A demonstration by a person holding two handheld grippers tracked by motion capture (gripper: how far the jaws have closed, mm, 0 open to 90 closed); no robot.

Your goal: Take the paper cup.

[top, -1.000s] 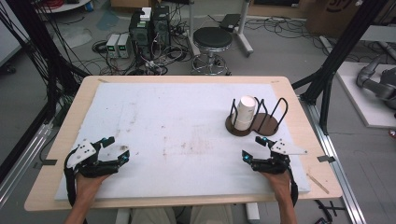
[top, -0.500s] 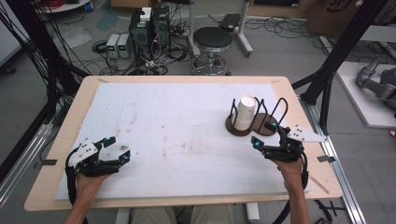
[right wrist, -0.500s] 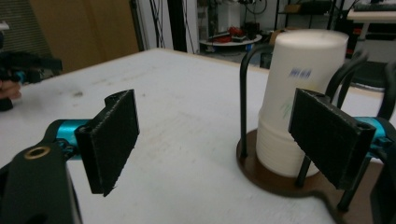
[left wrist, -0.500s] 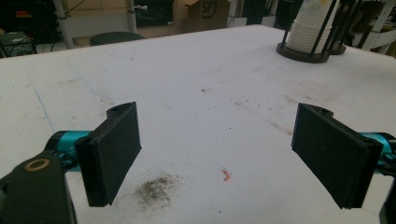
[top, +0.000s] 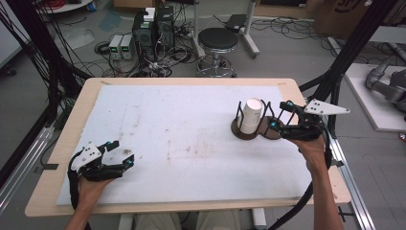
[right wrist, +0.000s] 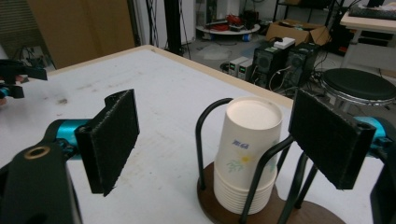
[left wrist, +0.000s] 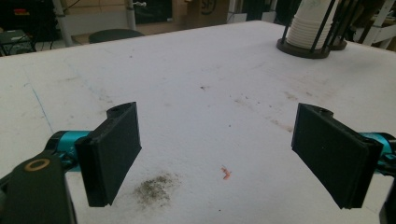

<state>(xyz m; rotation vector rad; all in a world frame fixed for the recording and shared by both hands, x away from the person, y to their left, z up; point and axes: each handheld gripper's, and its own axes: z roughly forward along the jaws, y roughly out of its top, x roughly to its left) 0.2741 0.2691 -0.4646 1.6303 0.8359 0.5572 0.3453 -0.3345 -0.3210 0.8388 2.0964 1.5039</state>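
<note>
right gripper (top: pixel 279 118) now closer beside cup stack (top: pixel 251 116), jaws wide and empty; left gripper (top: pixel 119 154) likewise unmoved

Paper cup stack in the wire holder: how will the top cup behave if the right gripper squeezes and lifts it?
The paper cup stack looks thin-walled, so a hard squeeze would probably dent it. It is nested upside down, so neighbours may lift along. The wire holder should stop tipping. The right gripper is open beside it.

cup stack (left wrist: pixel 308 25): top cut off by the edge at 1 o'clock in the left gripper view;
holder base (right wrist: pixel 261 212): cut off at 6 o'clock;
cup print (right wrist: pixel 240 145): too small to read
</note>
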